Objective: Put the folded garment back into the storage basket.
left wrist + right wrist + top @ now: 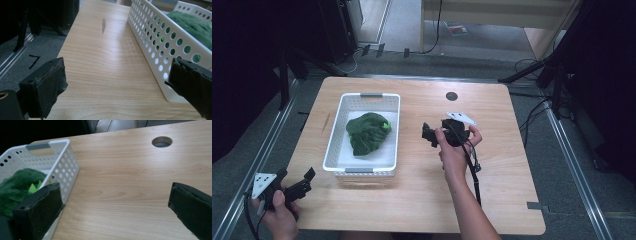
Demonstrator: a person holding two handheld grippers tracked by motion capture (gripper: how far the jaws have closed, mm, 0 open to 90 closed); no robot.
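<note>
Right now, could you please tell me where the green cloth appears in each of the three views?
High view: the green cloth lies bunched in the middle of the white basket, left of centre.
Left gripper view: upper right corner, behind the basket's perforated wall.
Right gripper view: left edge, beside the left jaw.
Shared landmark: the white basket's perforated wall.

Cloth (367, 132) in basket (341, 107) on table's (502, 170) left half; right gripper (428, 135) beside basket, left gripper (297, 181) near front-left corner.
</note>
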